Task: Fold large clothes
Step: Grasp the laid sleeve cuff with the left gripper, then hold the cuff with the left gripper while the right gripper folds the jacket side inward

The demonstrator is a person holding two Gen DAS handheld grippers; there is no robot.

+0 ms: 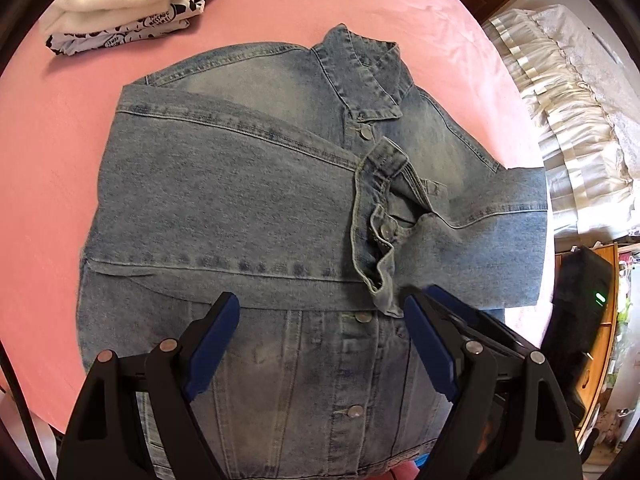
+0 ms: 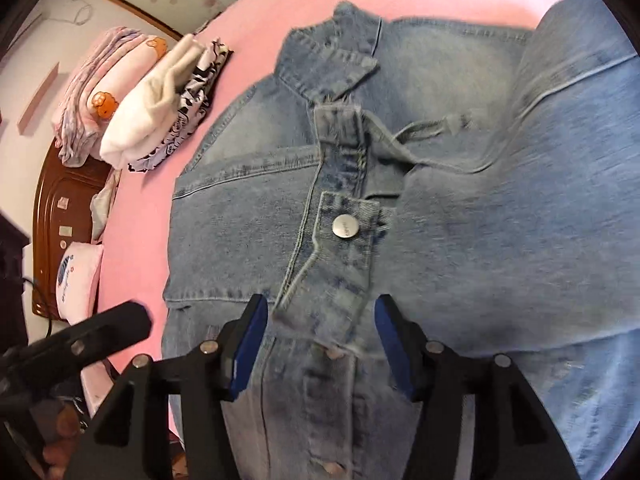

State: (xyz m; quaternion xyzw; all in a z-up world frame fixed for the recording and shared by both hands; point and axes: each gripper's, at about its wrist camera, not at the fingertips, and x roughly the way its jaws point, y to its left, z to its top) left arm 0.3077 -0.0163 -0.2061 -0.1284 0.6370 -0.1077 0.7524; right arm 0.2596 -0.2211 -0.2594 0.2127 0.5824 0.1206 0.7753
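Note:
A light blue denim jacket (image 1: 240,200) lies front up on the pink bed (image 1: 48,184), collar (image 1: 360,72) at the far side. Both sleeves are folded across the chest, and their cuffs (image 1: 384,216) bunch up near the button placket. My left gripper (image 1: 320,304) hangs open over the lower front panel with only flat denim under it. In the right wrist view the jacket (image 2: 480,240) fills the frame. The right gripper (image 2: 320,308) is open, and the end of the buttoned cuff (image 2: 344,226) lies between its blue pads (image 2: 252,336) without being pinched.
Folded white and black-printed clothes (image 1: 120,4) (image 2: 160,112) are stacked at the far left of the bed. A pink bedding pile (image 2: 104,88), a pillow (image 2: 78,276) and a wooden headboard (image 2: 60,208) lie beyond. White ruffled fabric (image 1: 580,120) and dark furniture (image 1: 580,300) stand off the right edge.

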